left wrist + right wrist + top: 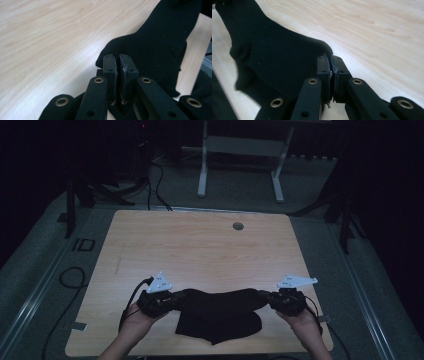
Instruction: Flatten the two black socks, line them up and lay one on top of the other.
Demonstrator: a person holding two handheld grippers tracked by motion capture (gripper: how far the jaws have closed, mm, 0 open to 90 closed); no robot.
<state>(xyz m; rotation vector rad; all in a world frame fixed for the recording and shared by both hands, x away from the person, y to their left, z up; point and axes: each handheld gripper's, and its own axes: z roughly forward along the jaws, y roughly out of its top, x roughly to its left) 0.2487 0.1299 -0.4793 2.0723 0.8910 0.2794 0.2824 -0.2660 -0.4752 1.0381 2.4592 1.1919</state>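
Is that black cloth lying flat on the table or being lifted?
Partly lifted: the black cloth hangs stretched between the left hand-held gripper and right hand-held gripper, its lower edge resting on the table.

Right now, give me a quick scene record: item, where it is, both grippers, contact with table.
item: black cloth, knit fabric
place: near edge of the wooden table, between the hands
left gripper: fingers shut on the cloth's left end
right gripper: fingers shut on the cloth's right end
cloth shape: top edge stretched between the grippers, rest hangs down in folds
table contact: lower folds appear to rest on the table; can't tell for sure
other: grey round insert near the far edge
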